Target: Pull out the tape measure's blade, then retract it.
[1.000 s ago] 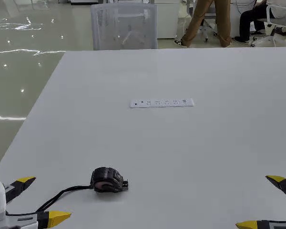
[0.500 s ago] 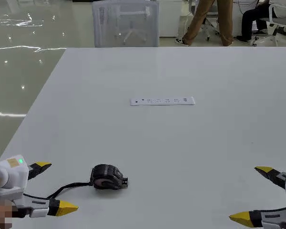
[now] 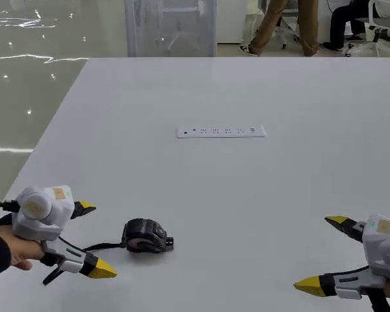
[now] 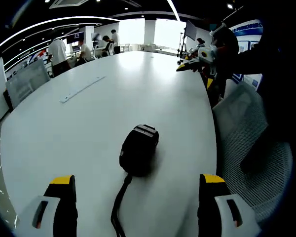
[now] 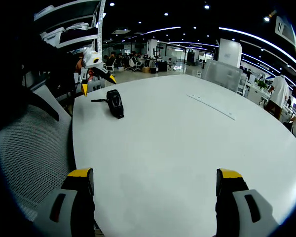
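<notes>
Black tape measure (image 3: 146,235) lies on the white table (image 3: 247,188), blade wound in. At its nine o'clock we hold the left gripper (image 3: 94,238) just beside it, jaws spread wide. At three o'clock, well apart, our right gripper (image 3: 320,252) gapes likewise.

A white table (image 3: 260,195) spans the scene. A white power strip (image 3: 221,132) lies flat near its centre. A mesh chair (image 3: 170,26) stands at the far edge. Glossy floor (image 3: 26,91) on the left reflects light. A person's legs (image 3: 292,29) stand far right. Ceiling strip lights (image 5: 163,29) run overhead.
</notes>
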Motion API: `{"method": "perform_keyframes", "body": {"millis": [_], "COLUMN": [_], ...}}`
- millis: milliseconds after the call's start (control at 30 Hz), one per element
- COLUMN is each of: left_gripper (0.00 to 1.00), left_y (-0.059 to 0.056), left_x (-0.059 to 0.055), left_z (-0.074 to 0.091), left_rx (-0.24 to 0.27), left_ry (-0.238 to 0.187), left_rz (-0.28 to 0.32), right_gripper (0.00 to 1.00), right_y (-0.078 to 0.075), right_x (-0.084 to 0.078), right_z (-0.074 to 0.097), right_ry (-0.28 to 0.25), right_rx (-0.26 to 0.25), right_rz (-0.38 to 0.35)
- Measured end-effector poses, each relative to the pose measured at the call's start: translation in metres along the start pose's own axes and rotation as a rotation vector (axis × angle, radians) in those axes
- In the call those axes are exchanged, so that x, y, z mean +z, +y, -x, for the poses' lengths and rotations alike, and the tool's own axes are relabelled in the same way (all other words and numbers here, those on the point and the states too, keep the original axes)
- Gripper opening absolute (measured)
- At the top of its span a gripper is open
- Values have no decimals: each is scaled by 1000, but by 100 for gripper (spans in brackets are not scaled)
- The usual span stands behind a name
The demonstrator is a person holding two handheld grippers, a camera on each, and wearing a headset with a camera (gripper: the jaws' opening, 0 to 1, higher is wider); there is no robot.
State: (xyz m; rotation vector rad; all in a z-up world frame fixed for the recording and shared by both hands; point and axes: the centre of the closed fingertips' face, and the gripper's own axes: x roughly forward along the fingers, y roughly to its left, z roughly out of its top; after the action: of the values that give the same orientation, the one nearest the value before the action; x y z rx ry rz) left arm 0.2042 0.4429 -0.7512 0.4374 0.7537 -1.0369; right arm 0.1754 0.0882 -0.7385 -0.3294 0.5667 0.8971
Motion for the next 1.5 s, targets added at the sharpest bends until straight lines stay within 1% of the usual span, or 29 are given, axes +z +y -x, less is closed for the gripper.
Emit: {"method": "perform_keyframes", "body": {"millis": [33,100,133,200,300,367,400,433,533,567,633,667,700,767,833,867,900,967,1033,1067,1100,1200,1233,1267,1300,1333,1367,1433,1500], "left_gripper": [100,100,100,99,99,97,96,95,94,92,90,88,86,77,73,70,68,63,62,61,60,56,53,49,45,42,40,36,35], "left_y": [0,-3,-3,-5,-7,-6,-8,-5,-7,-7,-8,-9,-12,-12,-14,-13,-13,-13,-12,-11,-10,-11,-13,-15,-14,-11,-12,-11,-11], "left_x": [0,2,5,7,12,11,10,8,10,12,14,16,19,20,22,23,24,28,30,31,31,26,24,24,23,21,22,21,20], "left_z": [-4,-11,-16,-22,-31,-37,-40,-44,-51,-53,-55,-56,-57,-60,-64,-65,-66,-69,-71,-73,-74,-77,-78,-78,-79,-79,-80,-80,-80], "left_rx": [-8,-26,-33,-46,-70,-86,-107,-110,-137,-141,-152,-166,-178,-186,-202,-202,-197,-201,-200,-201,-206,-224,-243,-251,-258,-241,-247,-246,-248], "left_ry": [22,32,41,53,78,95,111,120,141,149,157,146,131,142,146,145,157,162,166,171,177,216,233,232,246,262,259,266,269], "left_rz": [-30,-37,-52,-70,-115,-133,-158,-169,-186,-204,-221,-228,-241,-257,-284,-301,-317,-341,-354,-358,-363,-391,-392,-396,-395,-387,-389,-390,-395], "right_gripper": [100,100,100,100,100,100,100,100,100,100,100,100,100,100,100,100,100,100,100,100,100,100,100,100,100,99,99,98,98], "right_y": [1,1,4,7,11,12,14,15,15,16,15,15,16,16,18,19,21,25,28,30,31,35,38,40,43,45,48,52,54], "right_x": [2,2,6,7,10,10,12,13,16,18,23,25,27,33,39,41,44,49,52,56,58,62,63,65,67,69,71,76,81], "right_z": [-4,-10,-15,-22,-35,-41,-45,-48,-58,-63,-69,-71,-74,-81,-88,-91,-95,-103,-110,-115,-118,-130,-134,-137,-141,-143,-147,-151,-157], "right_ry": [-2,-2,-5,-4,-11,-8,-6,-6,1,5,5,7,10,12,9,9,11,17,21,12,12,28,36,37,41,43,44,44,42], "right_rx": [6,14,19,28,44,52,59,64,80,87,103,108,114,131,151,159,172,194,213,224,231,248,259,264,275,280,291,304,316], "right_rz": [2,3,-3,-11,-8,-10,-10,-9,12,22,36,42,47,60,73,83,97,118,136,157,166,171,182,190,202,209,218,225,241]}}
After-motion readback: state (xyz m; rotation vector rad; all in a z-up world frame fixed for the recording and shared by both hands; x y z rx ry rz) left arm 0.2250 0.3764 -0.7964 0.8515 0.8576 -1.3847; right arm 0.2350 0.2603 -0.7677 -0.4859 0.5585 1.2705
